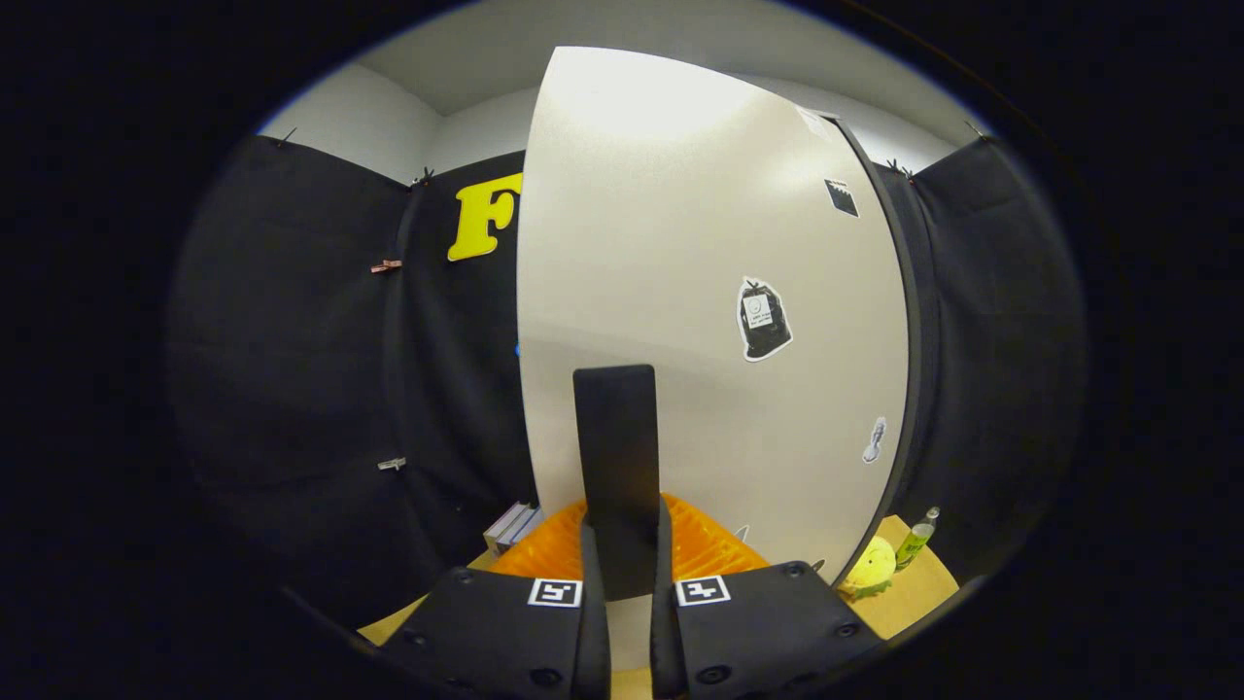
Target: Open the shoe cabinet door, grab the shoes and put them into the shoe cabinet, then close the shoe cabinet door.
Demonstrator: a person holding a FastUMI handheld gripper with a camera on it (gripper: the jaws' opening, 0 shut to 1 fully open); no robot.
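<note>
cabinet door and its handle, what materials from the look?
Cabinet door: likely painted or laminated board, smooth matte off-white, with a soft glare patch and stickers lying flat. Handle: dark flat bar with a dull sheen, plastic or coated metal, can't tell which. The gripper is shut on it.

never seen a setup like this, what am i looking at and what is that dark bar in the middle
The camera rides on a hand-held claw and looks forward along its two fingers, the dark parts at the bottom. The dark bar is a handle on the white cabinet door, and both fingers are closed on it. Beyond the fingers lies an orange ribbed thing; I cannot tell what it is. Beside the door on the tan surface sit a yellow toy and a small green bottle. Some books lie on the other side.
</note>
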